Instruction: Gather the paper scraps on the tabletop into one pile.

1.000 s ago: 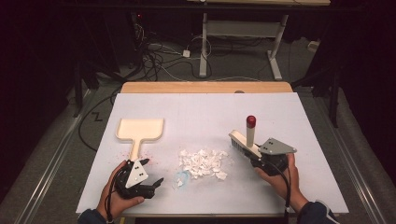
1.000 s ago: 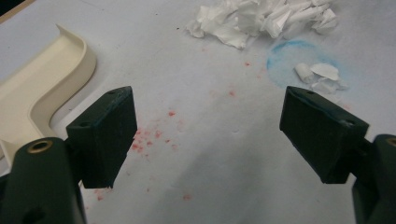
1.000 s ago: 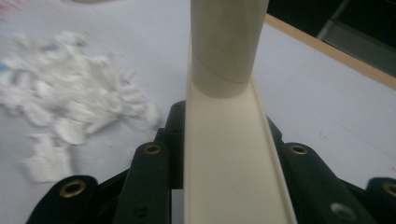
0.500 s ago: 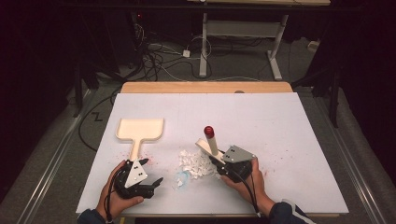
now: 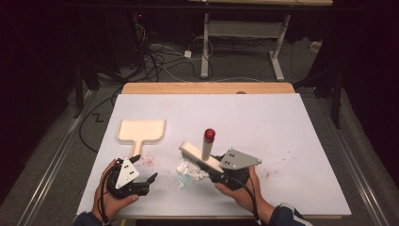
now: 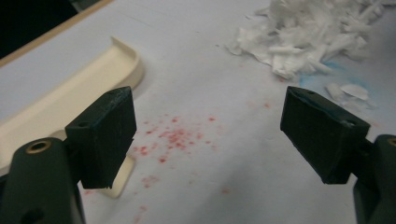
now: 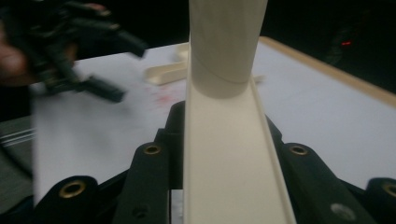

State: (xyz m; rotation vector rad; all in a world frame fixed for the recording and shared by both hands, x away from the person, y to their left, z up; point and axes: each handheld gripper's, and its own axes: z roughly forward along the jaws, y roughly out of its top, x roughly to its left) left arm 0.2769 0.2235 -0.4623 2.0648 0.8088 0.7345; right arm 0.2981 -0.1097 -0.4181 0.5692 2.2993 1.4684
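Right tongs (image 5: 212, 165) clamped on brush (image 5: 200, 156) over paper scraps (image 5: 190, 170); left tongs (image 5: 151, 179) wide apart, empty.

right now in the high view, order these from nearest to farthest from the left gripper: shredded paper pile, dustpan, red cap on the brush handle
From the left gripper:
1. Shredded paper pile, just to its right on the table.
2. Dustpan, behind it toward the far edge; its handle end comes about as close as the pile, so these two are nearly tied.
3. Red cap, upright atop the brush handle, farther right.

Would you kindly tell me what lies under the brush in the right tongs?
Under the brush, white paper scraps spread over the white sheet. Its bristles cover the scraps directly beneath, so how many sit there is hidden.
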